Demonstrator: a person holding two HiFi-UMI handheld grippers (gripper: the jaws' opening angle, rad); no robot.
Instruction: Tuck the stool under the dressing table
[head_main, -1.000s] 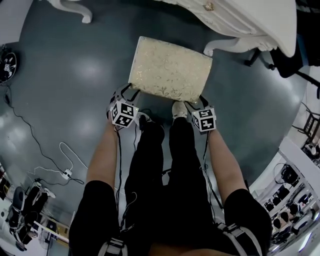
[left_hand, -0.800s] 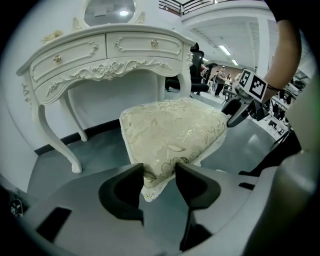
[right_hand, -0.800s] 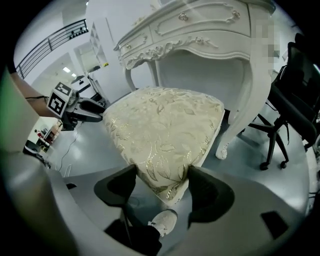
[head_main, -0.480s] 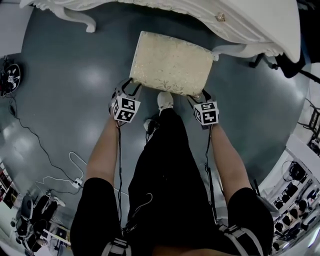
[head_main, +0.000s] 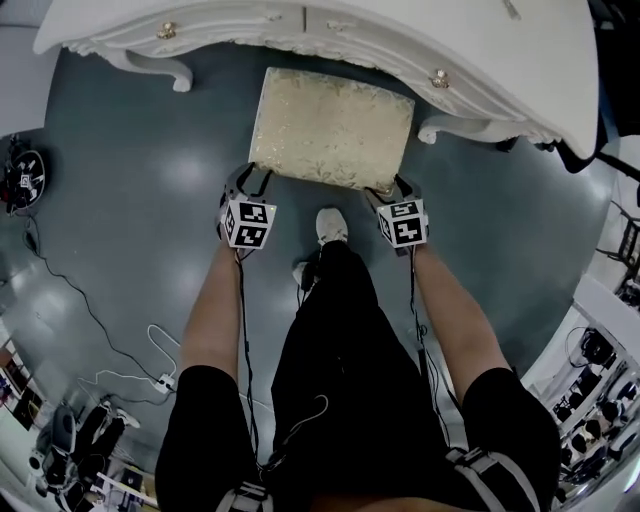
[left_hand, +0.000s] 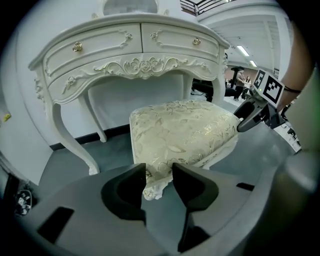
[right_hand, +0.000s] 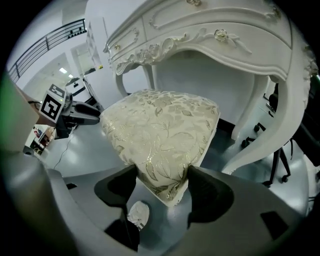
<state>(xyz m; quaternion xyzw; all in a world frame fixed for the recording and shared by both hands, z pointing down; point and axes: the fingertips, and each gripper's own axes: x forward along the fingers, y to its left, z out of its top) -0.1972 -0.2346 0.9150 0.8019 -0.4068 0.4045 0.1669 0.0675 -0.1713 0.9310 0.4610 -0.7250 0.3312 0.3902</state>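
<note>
The stool (head_main: 330, 128) stood upright on the floor (head_main: 150, 180), square to the dressing table (head_main: 500, 60). Its rectangular seat was padded in cream fabric with a gold leaf pattern, above white carved legs. Its far edge sat just under the table's front, between the curved front legs, with most of the seat out in front. The table was white and carved, with two gold-knobbed drawers.

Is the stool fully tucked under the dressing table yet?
No: the head view shows nearly all of the stool out in front of the dressing table, with only its far edge at the tabletop's rim.
</note>
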